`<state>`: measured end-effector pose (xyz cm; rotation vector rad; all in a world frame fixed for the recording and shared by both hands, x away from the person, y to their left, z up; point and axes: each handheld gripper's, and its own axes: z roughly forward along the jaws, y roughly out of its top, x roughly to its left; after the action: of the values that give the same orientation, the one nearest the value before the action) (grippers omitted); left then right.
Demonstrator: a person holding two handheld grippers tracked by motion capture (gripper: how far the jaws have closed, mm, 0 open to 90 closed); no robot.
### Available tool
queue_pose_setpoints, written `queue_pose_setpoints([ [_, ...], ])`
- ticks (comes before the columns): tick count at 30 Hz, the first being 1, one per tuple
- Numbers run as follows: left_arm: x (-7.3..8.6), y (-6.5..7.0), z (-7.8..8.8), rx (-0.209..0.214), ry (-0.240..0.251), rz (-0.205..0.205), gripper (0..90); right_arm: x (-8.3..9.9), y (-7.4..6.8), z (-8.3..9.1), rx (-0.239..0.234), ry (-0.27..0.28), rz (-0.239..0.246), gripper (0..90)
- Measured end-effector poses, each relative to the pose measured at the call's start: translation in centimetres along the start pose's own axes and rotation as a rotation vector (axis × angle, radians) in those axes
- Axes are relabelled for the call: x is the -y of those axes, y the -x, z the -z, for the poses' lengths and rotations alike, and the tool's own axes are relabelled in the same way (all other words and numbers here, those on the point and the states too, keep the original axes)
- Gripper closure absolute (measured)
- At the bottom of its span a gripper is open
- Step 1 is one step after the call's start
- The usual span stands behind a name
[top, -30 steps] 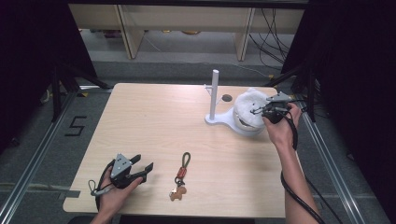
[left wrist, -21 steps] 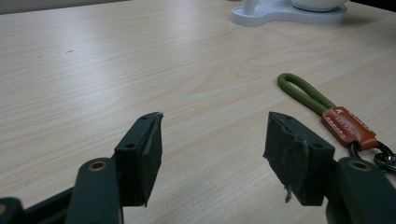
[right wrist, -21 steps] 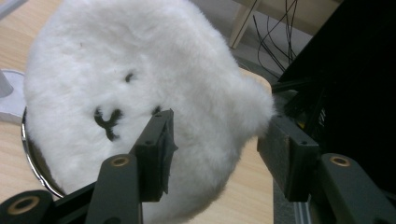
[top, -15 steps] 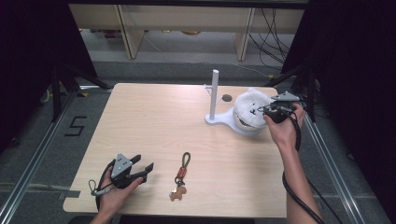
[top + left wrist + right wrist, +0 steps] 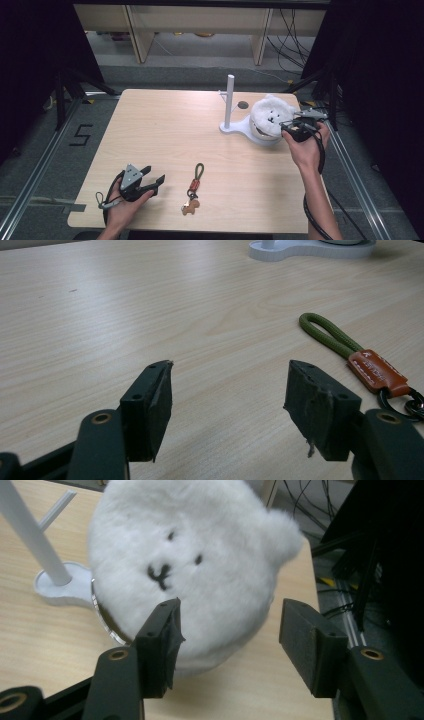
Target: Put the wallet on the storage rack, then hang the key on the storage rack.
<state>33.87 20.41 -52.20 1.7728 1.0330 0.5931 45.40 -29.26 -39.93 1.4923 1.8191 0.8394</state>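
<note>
One table [image 5: 175, 130] carries one white stand [image 5: 231, 107], one plush [image 5: 269, 119] and one keychain [image 5: 194, 189]. Left gripper [image 5: 150, 181]: jaws apart, empty, beside the keychain at the near edge. Right gripper [image 5: 294, 126]: jaws apart, at the plush, gripping nothing

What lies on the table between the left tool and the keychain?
Nothing: in the high view, bare tabletop separates the left tool from the keychain; the left gripper view agrees.

Bright, even overhead light on the table [image 5: 175, 125], dark surroundings, soft close-up focus
</note>
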Motion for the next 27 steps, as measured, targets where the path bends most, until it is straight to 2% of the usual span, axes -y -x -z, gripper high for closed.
queue_pose_setpoints([
  [7, 0.0, 0.0, -0.1, 0.008, -0.002, 0.001, 34.4, 2.2, -0.5, 1.2, -0.022, -0.020, -0.035, 43.1],
  [9, 0.0, 0.1, -0.1, 0.003, -0.010, 0.000, 34.4, 2.5, -0.6, 1.2, -0.037, -0.014, -0.046, 43.1],
  [11, 0.0, 0.1, -0.2, 0.011, -0.006, 0.002, 34.4, 3.6, -1.0, 1.5, -0.041, -0.008, -0.058, 43.1],
  [14, 0.0, 0.1, -0.2, 0.015, -0.010, 0.000, 34.3, 4.5, -1.2, 1.9, -0.057, -0.027, -0.068, 43.1],
  [18, -0.1, 0.0, -0.2, 0.013, -0.016, 0.002, 34.1, 5.7, -1.5, 2.1, -0.064, -0.026, -0.082, 43.2],
  [20, -0.1, 0.0, -0.2, 0.014, -0.016, 0.001, 34.0, 6.0, -1.6, 2.2, -0.056, -0.043, -0.089, 43.3],
  [22, -0.1, 0.1, -0.2, 0.016, -0.018, -0.002, 33.9, 6.7, -1.8, 2.2, -0.061, -0.069, -0.109, 43.7],
  [24, -0.1, 0.2, -0.2, 0.019, -0.017, 0.001, 33.9, 6.9, -1.8, 2.1, -0.073, -0.067, -0.117, 43.9],
  [26, -0.2, 0.2, -0.2, 0.018, -0.027, 0.003, 33.9, 7.6, -2.1, 1.8, -0.070, -0.100, -0.131, 44.5],
  [27, -0.2, 0.2, -0.2, 0.018, -0.027, 0.003, 34.1, 7.6, -2.1, 1.8, -0.070, -0.100, -0.131, 44.5],
])
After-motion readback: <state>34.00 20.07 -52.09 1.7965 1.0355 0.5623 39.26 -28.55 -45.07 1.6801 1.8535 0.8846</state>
